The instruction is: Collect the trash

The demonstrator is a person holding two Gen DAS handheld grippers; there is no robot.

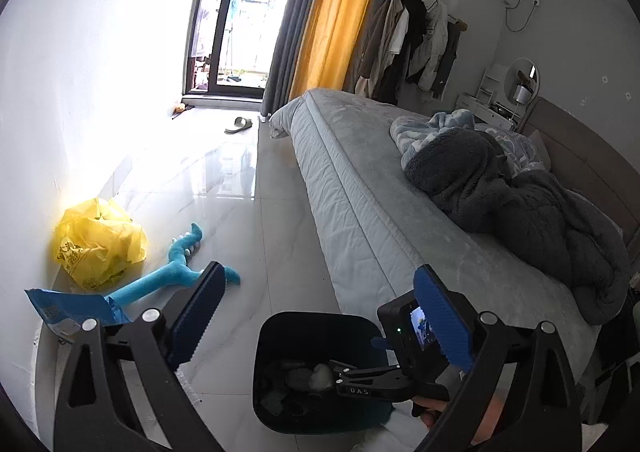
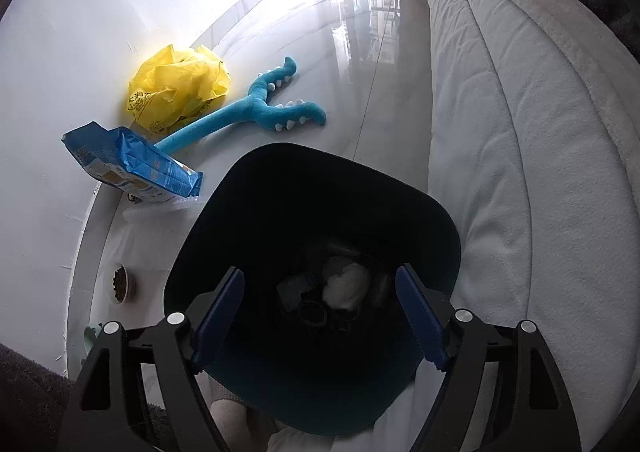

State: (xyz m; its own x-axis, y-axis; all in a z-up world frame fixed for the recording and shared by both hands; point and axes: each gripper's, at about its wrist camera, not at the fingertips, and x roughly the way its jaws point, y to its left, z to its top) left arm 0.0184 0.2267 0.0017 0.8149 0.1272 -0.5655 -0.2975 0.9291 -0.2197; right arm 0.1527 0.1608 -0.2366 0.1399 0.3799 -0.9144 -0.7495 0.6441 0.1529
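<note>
right gripper (image 2: 320,316) hangs right over the bin (image 2: 408,212), jaws spread wide, nothing between them. down in the bin's dark bottom sits a white wad (image 2: 346,284) with some dark scraps around it, too dim to name. the left camera catches that same right gripper (image 1: 360,372) from the side, reaching in over the bin (image 1: 280,332) rim, its camera box lit with a small screen.

left gripper (image 1: 320,312) is up higher, looking across the room, jaws released and wide apart, holding nothing.

more trash waits on the floor (image 2: 360,64) by the wall: a crumpled yellow bag (image 2: 180,88), just beside it a blue plush toy (image 2: 256,108) with forked arms and white studs, its handle end running under a blue packet (image 2: 136,164). the packet leans near the bin's left rim, apart from it. a clear plastic piece (image 2: 156,210) lies just below the packet. further toward the camera a small bowl (image 2: 120,284) of dark pellets stands on the floor, left of the bin.

the bin stands on the floor close to the bed (image 2: 520,132) side. on the bed, in the left view, a grey blanket (image 1: 540,220) is heaped with a pale blue one (image 1: 440,128) behind it. far off, a slipper (image 1: 239,125) lies near the glass door (image 1: 236,12), orange curtain (image 1: 340,12) beside it, clothes (image 1: 416,36) hanging on the wall rack.
</note>
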